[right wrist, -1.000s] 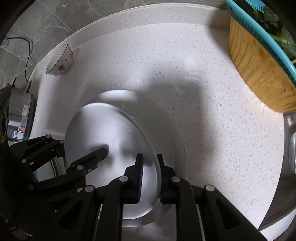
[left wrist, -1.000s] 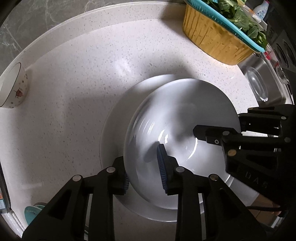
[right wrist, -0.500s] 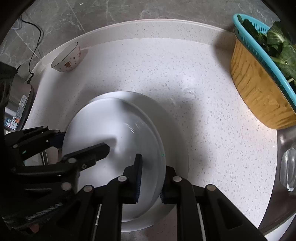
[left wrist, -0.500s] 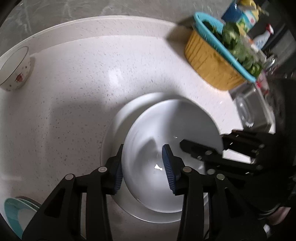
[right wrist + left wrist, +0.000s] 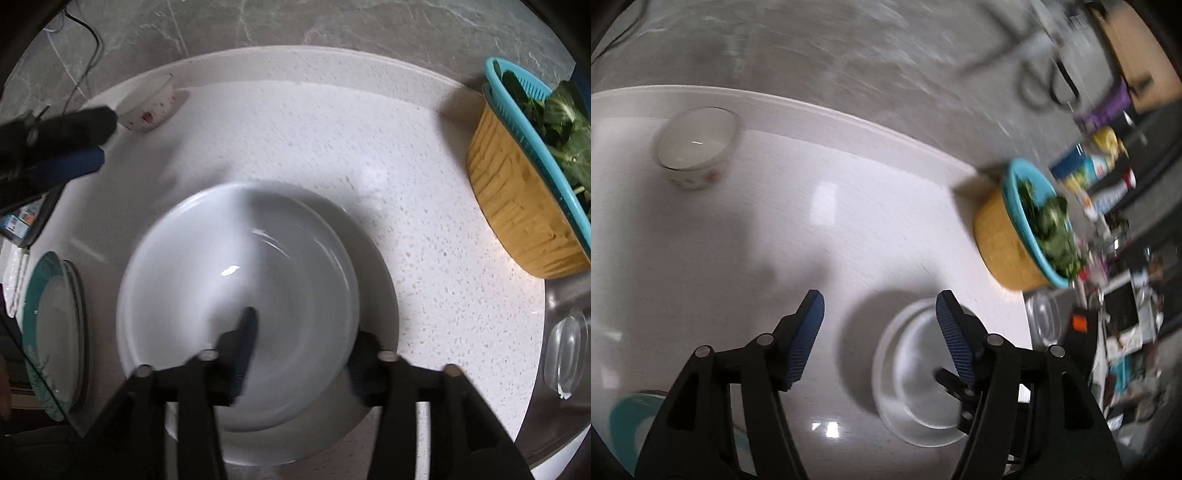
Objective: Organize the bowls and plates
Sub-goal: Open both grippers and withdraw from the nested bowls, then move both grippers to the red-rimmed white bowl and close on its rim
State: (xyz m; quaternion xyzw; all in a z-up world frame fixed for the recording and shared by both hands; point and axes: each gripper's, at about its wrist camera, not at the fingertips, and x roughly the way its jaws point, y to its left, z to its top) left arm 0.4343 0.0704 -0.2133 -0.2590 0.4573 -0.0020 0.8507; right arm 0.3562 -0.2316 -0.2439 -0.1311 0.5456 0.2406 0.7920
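Note:
A white bowl (image 5: 240,295) sits in a wider white plate (image 5: 384,295) on the speckled counter. My right gripper (image 5: 304,339) straddles the bowl's near right rim, one finger inside and one outside. Its jaws are opening and the pads are off the rim. My left gripper (image 5: 879,306) hangs above bare counter to the left of the bowl (image 5: 916,373). Its jaws are opening with nothing between them. It also shows as the left gripper (image 5: 99,142) at the upper left of the right wrist view. A small white bowl with red dots (image 5: 694,151) stands at the back left.
Teal-rimmed plates (image 5: 48,332) lie at the counter's left edge. A yellow basket with a teal colander of greens (image 5: 517,206) stands at the right. A steel sink holding a glass bowl (image 5: 565,350) is at the lower right. Bottles (image 5: 1089,170) crowd the far right.
Both grippers have let go of the white bowl's rim. The left gripper rose and swung away to the left, opening wide. The right stayed over the bowl and opened.

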